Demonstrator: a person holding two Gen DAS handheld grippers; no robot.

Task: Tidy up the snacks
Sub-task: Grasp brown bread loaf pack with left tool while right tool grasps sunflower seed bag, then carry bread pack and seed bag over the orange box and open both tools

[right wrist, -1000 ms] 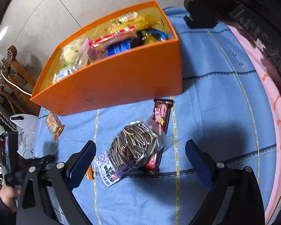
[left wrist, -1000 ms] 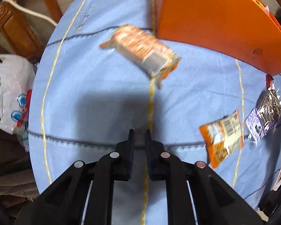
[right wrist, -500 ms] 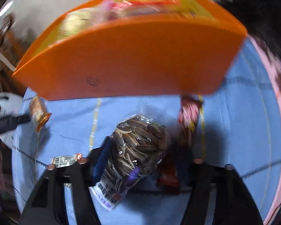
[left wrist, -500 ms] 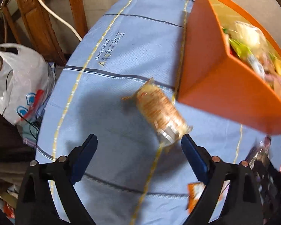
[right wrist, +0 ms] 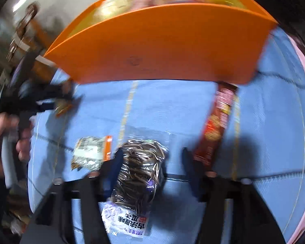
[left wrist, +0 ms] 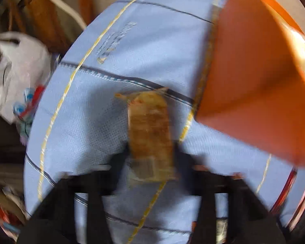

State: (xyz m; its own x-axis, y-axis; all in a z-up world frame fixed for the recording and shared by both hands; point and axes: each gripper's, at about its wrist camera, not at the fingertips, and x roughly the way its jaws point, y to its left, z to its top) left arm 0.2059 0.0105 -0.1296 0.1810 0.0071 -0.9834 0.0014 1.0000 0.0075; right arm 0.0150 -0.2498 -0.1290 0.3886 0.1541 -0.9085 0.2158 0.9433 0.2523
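Snacks w/ both tongs closing in: left tongs (left wrist: 151,162) clamping orange wafer pack (left wrist: 150,134), right tongs (right wrist: 152,162) apart around seed bag (right wrist: 138,174), bound for box (right wrist: 162,48).

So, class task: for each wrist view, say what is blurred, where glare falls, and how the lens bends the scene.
Left wrist view: motion blur smears the snack packet and gripper fingers; fisheye curves the tablecloth stripes. Right wrist view: glare on the sunflower seed bag; the orange box bows.
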